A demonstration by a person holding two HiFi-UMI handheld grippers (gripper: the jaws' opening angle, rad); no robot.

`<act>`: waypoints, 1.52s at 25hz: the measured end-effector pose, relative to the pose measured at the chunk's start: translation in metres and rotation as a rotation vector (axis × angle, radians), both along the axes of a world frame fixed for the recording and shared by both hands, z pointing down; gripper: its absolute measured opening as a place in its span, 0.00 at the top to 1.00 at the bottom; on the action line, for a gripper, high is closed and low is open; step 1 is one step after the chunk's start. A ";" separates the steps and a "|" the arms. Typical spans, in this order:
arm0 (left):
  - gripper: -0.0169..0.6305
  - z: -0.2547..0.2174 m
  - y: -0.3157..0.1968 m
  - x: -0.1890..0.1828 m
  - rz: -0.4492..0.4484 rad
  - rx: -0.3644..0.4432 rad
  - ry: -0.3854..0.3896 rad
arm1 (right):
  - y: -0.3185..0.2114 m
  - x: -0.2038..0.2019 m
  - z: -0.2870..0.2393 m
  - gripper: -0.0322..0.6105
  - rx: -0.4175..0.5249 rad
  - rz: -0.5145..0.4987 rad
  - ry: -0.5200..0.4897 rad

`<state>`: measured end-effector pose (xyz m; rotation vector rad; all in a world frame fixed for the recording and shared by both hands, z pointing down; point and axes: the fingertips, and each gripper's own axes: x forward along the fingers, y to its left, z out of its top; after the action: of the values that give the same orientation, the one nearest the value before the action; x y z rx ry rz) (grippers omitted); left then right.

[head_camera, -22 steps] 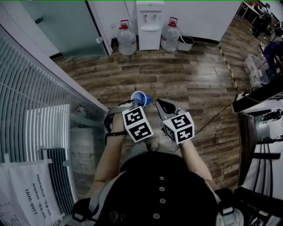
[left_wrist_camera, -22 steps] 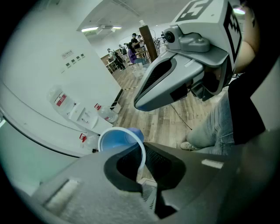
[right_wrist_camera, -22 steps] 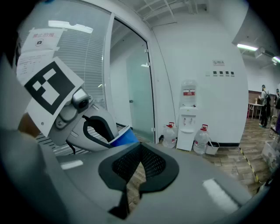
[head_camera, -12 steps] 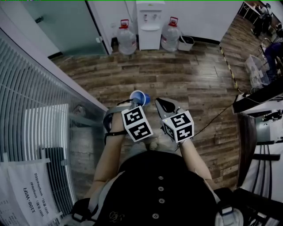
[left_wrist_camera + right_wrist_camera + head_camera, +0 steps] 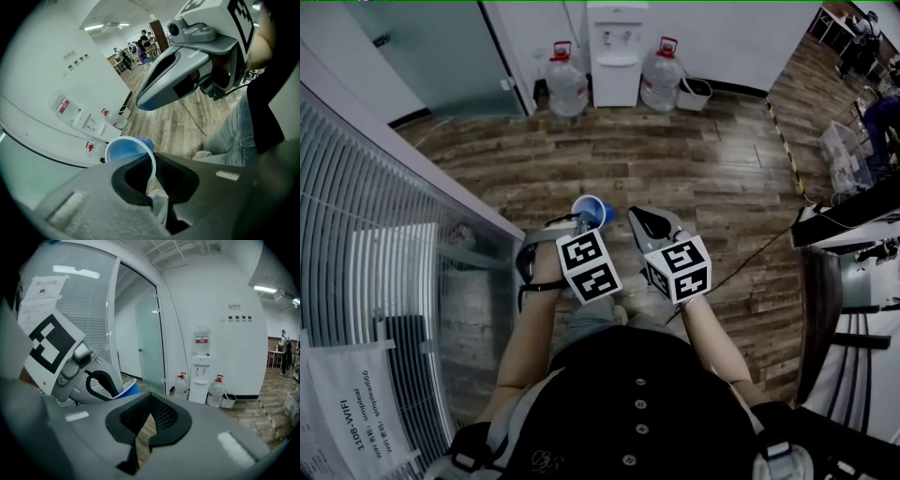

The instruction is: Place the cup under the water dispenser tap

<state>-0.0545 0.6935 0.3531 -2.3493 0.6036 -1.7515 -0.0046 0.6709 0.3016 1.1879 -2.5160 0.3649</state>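
Blue cup (image 5: 592, 209) with a white rim, held by my left gripper (image 5: 584, 222): the jaws are nearly closed and pinch the cup's thin wall between them, one jaw inside the rim and one outside, as the left gripper view shows. The cup hangs tilted, its open mouth turned up and away from me, and it is well apart from the dispenser (image 5: 618, 52), with a wide stretch of wood floor (image 5: 694, 178) between the two. It is not under the dispenser's taps. In the head view the cup lies slightly left of a line drawn from the dispenser towards me. My right gripper (image 5: 639, 220) is about as far from the dispenser as the cup is, slightly right of that same line. Its jaws are drawn together with nothing between them, and through the narrow slit they leave only the floor shows. It points roughly towards the dispenser, which appears upright in the right gripper view. The dispenser is white and stands against a white wall. A large water bottle with a red cap stands just beside it on the left (image 5: 567, 84), and a second one (image 5: 661, 80) on the right. A small bin (image 5: 695, 92) sits beyond the second bottle, on the side away from the dispenser. Left of the dispenser is a glass door (image 5: 441, 56).
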 end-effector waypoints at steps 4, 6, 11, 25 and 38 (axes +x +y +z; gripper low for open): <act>0.95 0.009 -0.009 0.007 -0.011 -0.029 -0.006 | -0.009 0.006 0.010 0.95 -0.008 -0.030 0.029; 0.95 0.011 -0.018 0.008 -0.008 -0.033 -0.015 | -0.017 0.005 0.013 0.95 -0.024 -0.033 0.011; 0.95 0.018 -0.056 0.008 0.007 -0.032 -0.014 | -0.055 0.004 0.027 0.95 -0.040 -0.020 -0.004; 0.95 0.014 -0.267 -0.022 0.097 0.013 -0.040 | -0.266 -0.021 0.022 0.95 -0.025 0.061 -0.033; 0.95 0.025 -0.401 -0.046 0.173 -0.039 -0.041 | -0.407 -0.046 0.017 0.95 -0.026 0.122 -0.063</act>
<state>-0.1002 0.2925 0.3780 -2.3064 0.3512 -1.7445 -0.0503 0.2637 0.3185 1.3437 -2.4892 0.4715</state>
